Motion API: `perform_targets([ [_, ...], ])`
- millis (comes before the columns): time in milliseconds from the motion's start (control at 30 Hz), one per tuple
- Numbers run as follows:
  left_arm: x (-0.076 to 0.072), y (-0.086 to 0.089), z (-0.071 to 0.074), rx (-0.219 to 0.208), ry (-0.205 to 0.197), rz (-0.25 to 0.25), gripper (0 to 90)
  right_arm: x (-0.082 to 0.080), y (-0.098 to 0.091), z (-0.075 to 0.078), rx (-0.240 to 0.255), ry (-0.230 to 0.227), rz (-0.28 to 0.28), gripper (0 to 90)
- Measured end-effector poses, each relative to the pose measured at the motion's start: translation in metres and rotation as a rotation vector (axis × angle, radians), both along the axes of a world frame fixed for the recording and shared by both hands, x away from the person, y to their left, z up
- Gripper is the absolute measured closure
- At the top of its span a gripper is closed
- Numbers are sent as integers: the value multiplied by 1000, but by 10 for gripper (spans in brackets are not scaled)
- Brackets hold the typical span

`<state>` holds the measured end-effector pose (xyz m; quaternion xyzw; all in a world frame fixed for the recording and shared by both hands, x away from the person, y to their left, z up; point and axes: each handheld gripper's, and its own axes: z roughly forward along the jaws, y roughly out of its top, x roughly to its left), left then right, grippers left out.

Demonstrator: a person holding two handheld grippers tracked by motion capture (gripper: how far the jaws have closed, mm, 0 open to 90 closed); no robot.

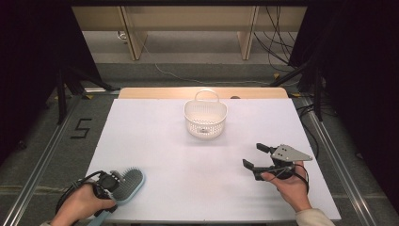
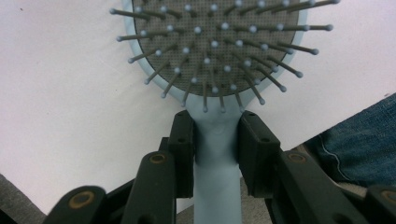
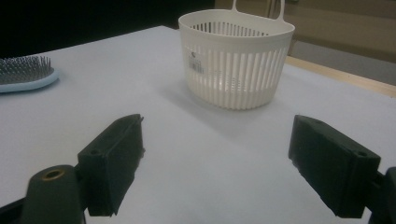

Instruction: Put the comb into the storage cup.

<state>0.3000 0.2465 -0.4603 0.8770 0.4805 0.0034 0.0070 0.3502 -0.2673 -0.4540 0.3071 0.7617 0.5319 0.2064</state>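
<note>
Left gripper view: left tool (image 2: 215, 140) clamps the hairbrush (image 2: 215, 46) at its neck, bristles up, ready for lifting | brush lies at the table's (image 1: 197, 155) near-left corner, well short of the basket (image 1: 205, 117) | right tool (image 3: 215, 163) gapes idle, facing the basket.

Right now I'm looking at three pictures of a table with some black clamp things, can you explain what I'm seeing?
A person sits at a white table holding a hand-operated gripper in each hand. One camera looks down from above; the other two ride on the grippers, looking along their black fingers. The left gripper has closed its fingers on the neck of a light blue hairbrush, bristles up, at the table's near left edge. The right gripper hovers open over the table with nothing between its fingers. A white slotted basket stands farther back, near the middle.
</note>
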Motion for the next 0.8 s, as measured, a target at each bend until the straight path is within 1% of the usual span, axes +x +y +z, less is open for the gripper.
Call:
perform_targets([
  [167, -1, 2, 0, -14, -4, 7, 696, 0, 0, 0, 2, -1, 0, 186],
  [333, -1, 2, 1, -14, -10, 9, 698, 0, 0, 0, 2, -1, 0, 186],
  [533, -2, 3, 0, -25, -18, 15, 699, 0, 0, 0, 2, -1, 0, 186],
  [800, -3, 5, 1, -49, -41, 46, 701, 0, 0, 0, 3, -2, 0, 186],
])
